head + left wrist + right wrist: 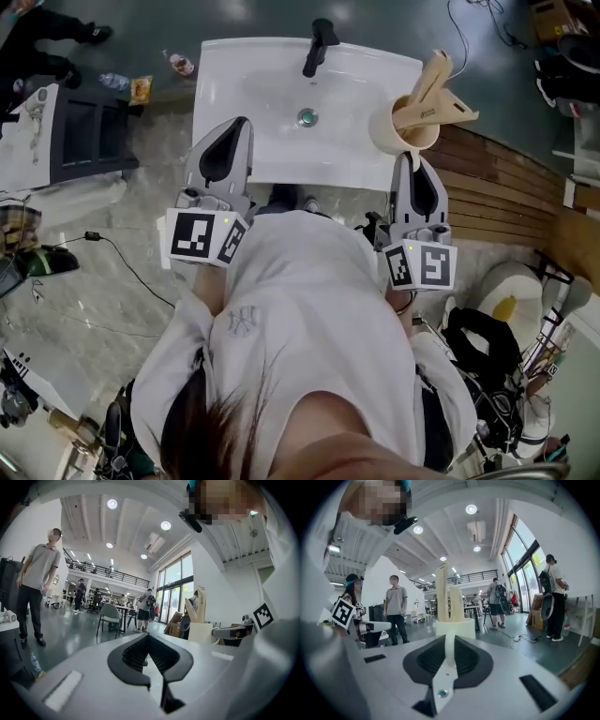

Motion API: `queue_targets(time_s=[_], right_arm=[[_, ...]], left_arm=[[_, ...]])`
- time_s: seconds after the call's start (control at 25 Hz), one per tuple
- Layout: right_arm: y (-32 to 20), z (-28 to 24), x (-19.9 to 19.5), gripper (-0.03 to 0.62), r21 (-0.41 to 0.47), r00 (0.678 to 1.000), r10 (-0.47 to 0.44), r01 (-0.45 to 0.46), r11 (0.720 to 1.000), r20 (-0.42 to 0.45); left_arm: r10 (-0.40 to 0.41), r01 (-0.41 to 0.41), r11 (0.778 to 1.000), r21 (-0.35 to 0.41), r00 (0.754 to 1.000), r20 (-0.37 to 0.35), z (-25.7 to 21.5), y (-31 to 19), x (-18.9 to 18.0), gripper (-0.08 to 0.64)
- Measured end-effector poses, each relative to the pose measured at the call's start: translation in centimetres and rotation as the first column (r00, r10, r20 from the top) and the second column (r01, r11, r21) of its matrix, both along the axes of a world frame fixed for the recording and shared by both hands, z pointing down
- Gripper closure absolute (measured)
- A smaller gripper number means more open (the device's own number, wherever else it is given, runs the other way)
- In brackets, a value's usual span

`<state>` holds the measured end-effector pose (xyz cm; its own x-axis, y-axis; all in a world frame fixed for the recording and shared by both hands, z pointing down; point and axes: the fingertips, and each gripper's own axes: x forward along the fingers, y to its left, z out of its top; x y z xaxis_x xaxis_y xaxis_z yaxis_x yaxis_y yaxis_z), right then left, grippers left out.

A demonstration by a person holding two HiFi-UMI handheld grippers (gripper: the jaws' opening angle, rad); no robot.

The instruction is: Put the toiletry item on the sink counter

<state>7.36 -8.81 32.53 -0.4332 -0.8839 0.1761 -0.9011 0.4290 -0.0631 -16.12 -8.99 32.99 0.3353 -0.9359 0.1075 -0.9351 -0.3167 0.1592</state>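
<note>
A cream cup (pixel 405 131) holding tall beige toiletry pieces (pixel 433 82) sits over the front right corner of the white sink counter (pixel 262 84). I cannot tell whether the cup rests on the counter. My right gripper (pixel 412 167) is shut on the cup's thin handle (pixel 449 654). In the right gripper view the cup (pixel 454 628) stands just past the right gripper (pixel 449 638), with two beige pieces (pixel 443 592) rising from it. My left gripper (pixel 238 127) hovers over the counter's front left edge. The left gripper (pixel 147 638) is shut, with nothing in it.
A black faucet (pixel 319 45) and a drain (pixel 307 117) mark the basin. Small bottles (pixel 178 64) lie on the floor behind the sink, and a dark cart (pixel 86 131) stands to its left. Wooden boards (pixel 497 187) run to the right. People (pixel 37 583) stand in the hall.
</note>
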Motion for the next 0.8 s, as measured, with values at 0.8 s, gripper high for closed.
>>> queue_targets(time_s=[0.8], right_arm=[[-1.1, 0.0, -1.3, 0.554, -0.006, 0.999, 0.046, -0.046, 0.999, -0.018]], left_arm=[[0.024, -0.025, 0.999, -0.033, 1.000, -0.008, 1.2, -1.2, -2.3, 0.552]])
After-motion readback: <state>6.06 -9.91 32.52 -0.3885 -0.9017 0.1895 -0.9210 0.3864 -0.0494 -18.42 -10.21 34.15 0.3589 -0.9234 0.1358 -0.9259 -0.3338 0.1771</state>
